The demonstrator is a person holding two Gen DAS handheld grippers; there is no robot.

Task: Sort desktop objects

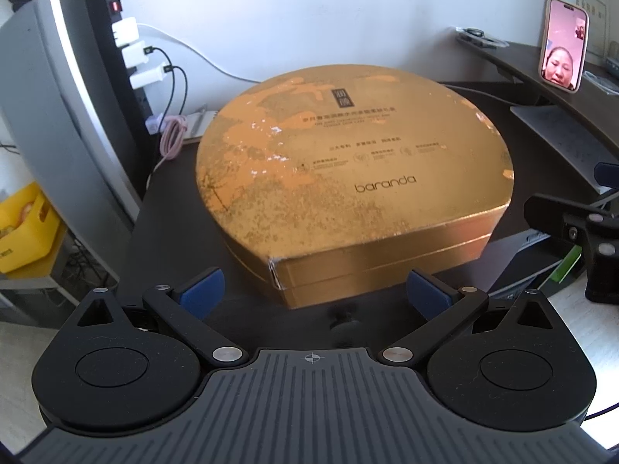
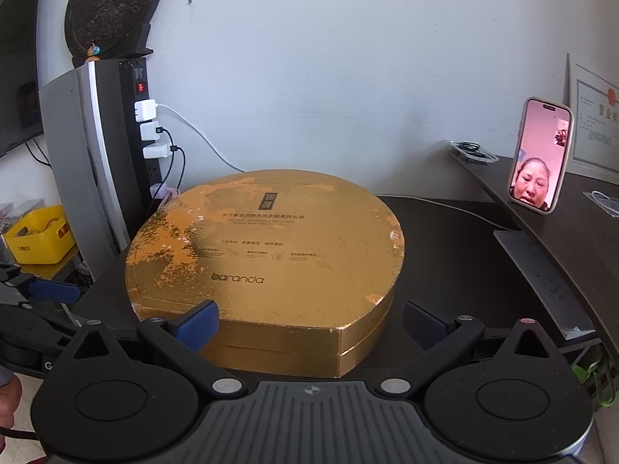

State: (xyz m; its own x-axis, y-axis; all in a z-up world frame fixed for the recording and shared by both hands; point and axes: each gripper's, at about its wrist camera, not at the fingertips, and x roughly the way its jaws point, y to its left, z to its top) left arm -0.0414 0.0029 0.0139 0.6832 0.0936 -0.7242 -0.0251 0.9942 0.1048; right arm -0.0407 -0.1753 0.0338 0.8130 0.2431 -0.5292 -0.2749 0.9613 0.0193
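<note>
A large gold gift box (image 1: 348, 162) (image 2: 271, 255), rounded with one pointed corner and closed by its lid, lies on the dark desk (image 1: 174, 201) (image 2: 445, 239). My left gripper (image 1: 315, 290) is open, its blue pads spread wide just short of the box's near corner, touching nothing. My right gripper (image 2: 309, 324) is also open in front of the box's near side, its pads apart from the cardboard. In the left wrist view the right gripper (image 1: 572, 228) shows at the right edge. In the right wrist view the left gripper (image 2: 50, 290) shows at the left edge.
A phone (image 1: 565, 44) (image 2: 539, 154) stands lit on a raised shelf at the right. A power strip with chargers (image 1: 131, 50) (image 2: 149, 131) runs up a grey tower at the left. A yellow basket (image 1: 23, 228) (image 2: 38, 236) sits beyond the desk's left edge. A grey sheet (image 2: 541, 274) lies at the right.
</note>
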